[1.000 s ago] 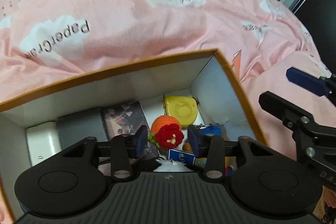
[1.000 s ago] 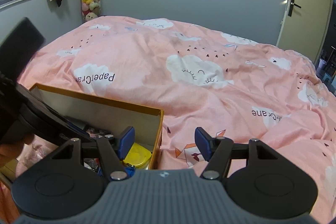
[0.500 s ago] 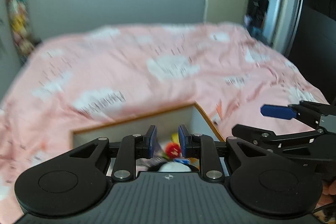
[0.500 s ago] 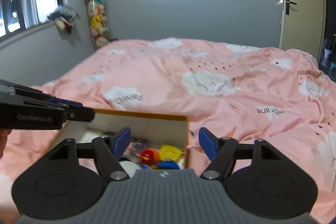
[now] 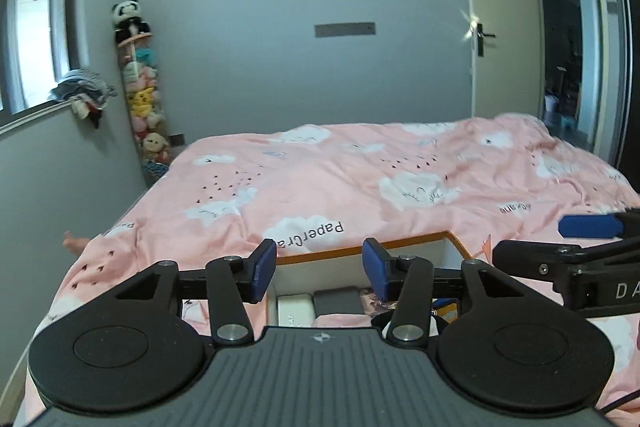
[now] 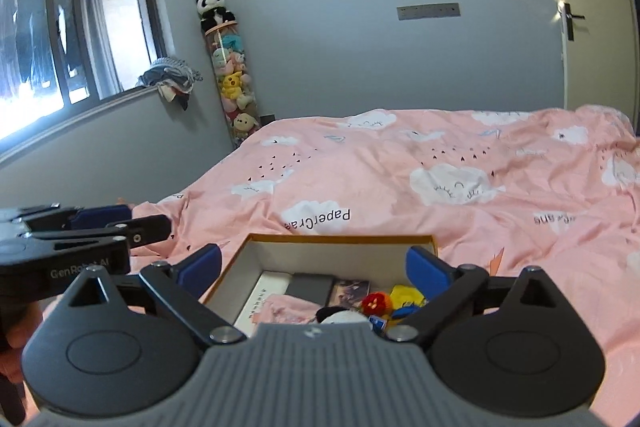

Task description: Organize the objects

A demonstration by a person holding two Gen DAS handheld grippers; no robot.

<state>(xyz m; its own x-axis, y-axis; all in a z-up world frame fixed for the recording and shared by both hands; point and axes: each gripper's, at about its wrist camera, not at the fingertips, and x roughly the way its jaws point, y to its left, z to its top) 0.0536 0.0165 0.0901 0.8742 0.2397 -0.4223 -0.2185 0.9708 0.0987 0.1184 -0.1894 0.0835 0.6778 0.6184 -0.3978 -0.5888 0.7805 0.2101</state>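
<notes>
An open cardboard box [image 6: 340,239] with an orange rim sits on the pink bed; it also shows in the left wrist view [image 5: 400,245]. Inside lie a white flat item [image 6: 260,297], a grey case [image 6: 310,285], a dark card pack [image 6: 351,287], a red-orange knitted toy [image 6: 376,303], a yellow item [image 6: 406,294] and a pink cloth [image 6: 288,309]. My left gripper [image 5: 320,269] is open and empty above the box's near left side. My right gripper [image 6: 316,267] is open and empty above the box's near edge.
The pink cloud-print duvet [image 6: 460,187] covers the bed. A tall clear tube of plush toys [image 6: 232,79] with a panda on top stands in the far corner. A window [image 6: 60,27] is on the left, a door [image 6: 588,7] on the right.
Both grippers rose and tilted up away from the box, so the room shows. My left gripper closed partway half a second ago and has opened again. The knitted toy stays in the box.
</notes>
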